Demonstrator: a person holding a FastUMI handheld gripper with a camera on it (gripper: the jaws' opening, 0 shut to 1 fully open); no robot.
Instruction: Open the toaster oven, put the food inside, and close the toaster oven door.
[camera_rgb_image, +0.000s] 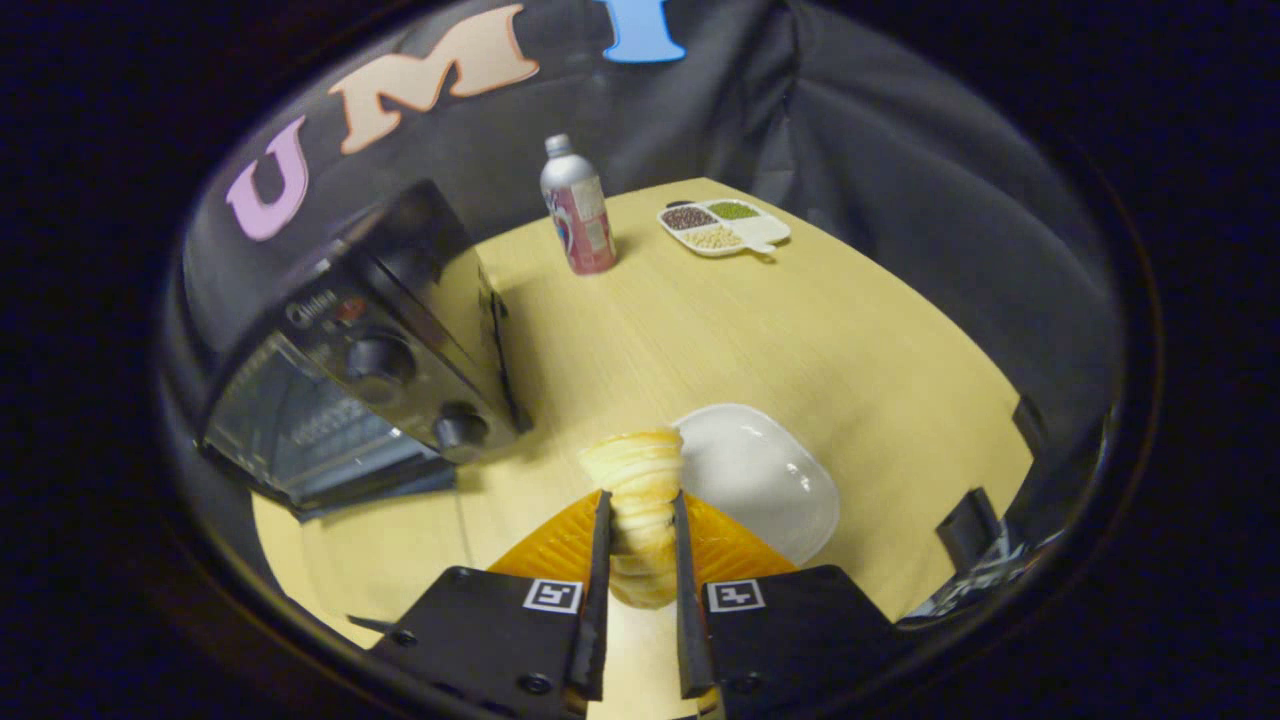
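A pale, ridged pastry (638, 500) stands between my gripper's two fingers, which press on it from both sides; my gripper (640, 510) is shut on it and holds it above the table. A white plate (765, 478) lies just beyond the fingers, slightly right. The black toaster oven (360, 360) stands to the left of the fingers, with two knobs on its panel. Its glass door (300, 430) hangs open, tilted down toward the table.
A silver bottle with a pink label (578, 205) stands far beyond the oven. A white divided dish of beans and grains (722, 226) sits at the far side of the wooden table (800, 340). Black clamps (968, 525) grip the table's right edge.
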